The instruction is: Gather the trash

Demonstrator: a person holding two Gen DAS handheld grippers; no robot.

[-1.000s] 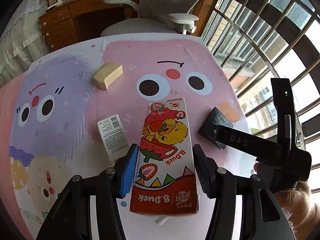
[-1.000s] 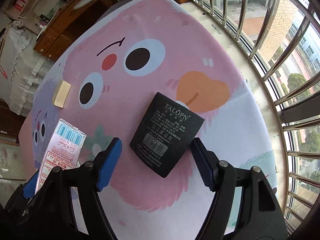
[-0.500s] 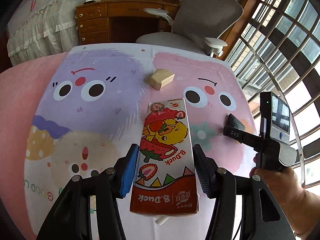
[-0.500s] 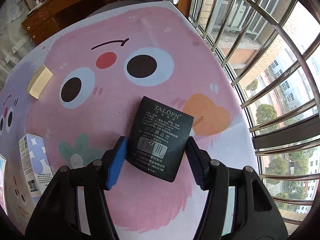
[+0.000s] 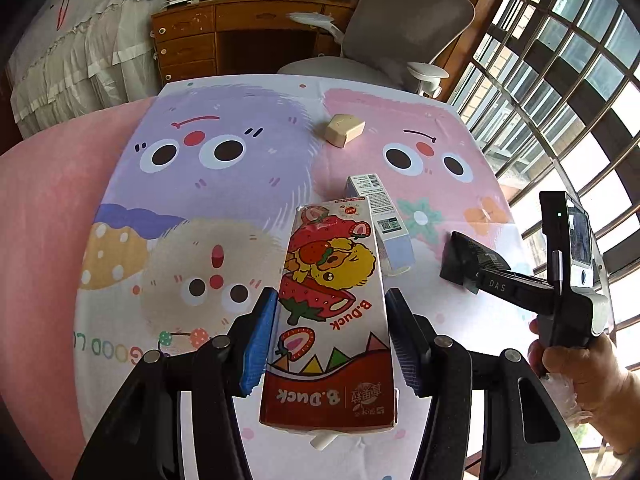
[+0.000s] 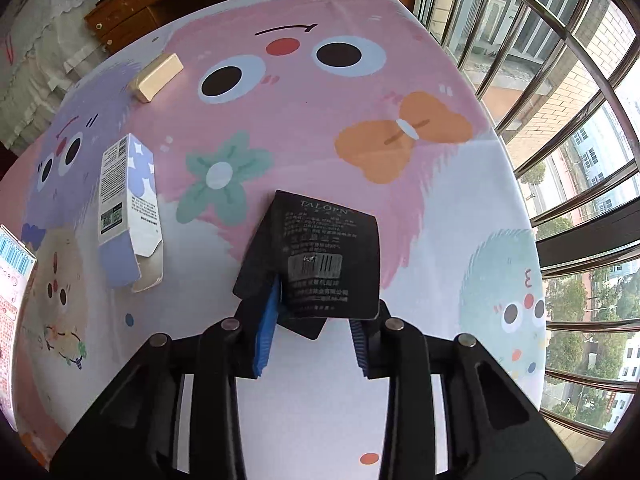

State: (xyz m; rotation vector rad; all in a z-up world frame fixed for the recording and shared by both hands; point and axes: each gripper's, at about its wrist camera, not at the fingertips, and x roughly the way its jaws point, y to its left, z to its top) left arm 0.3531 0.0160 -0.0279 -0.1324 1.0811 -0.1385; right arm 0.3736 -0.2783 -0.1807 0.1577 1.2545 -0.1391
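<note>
My left gripper point(image 5: 330, 322) is shut on a B.Duck strawberry milk carton point(image 5: 332, 280), which it holds above the table; the carton's edge point(image 6: 12, 280) also shows at the far left of the right wrist view. My right gripper point(image 6: 316, 320) is shut on a black TALOPN packet point(image 6: 324, 248), which buckles between the blue pads and is raised off the cloth. In the left wrist view that right gripper point(image 5: 466, 270) sits at the right with the black packet point(image 5: 468, 254) in it, a hand under its handle.
A small white and lilac box point(image 5: 380, 216) point(image 6: 128, 200) lies open-ended mid-table. A beige block point(image 5: 344, 130) point(image 6: 158, 72) rests farther back. The cartoon tablecloth point(image 6: 304, 120) covers the table. A grey office chair point(image 5: 404, 28), a wooden desk point(image 5: 224, 36) and window bars point(image 6: 560, 120) surround it.
My right gripper has shut on the black packet, bent it and lifted it off the cloth. My left gripper has pulled back and up with the carton still in it.
</note>
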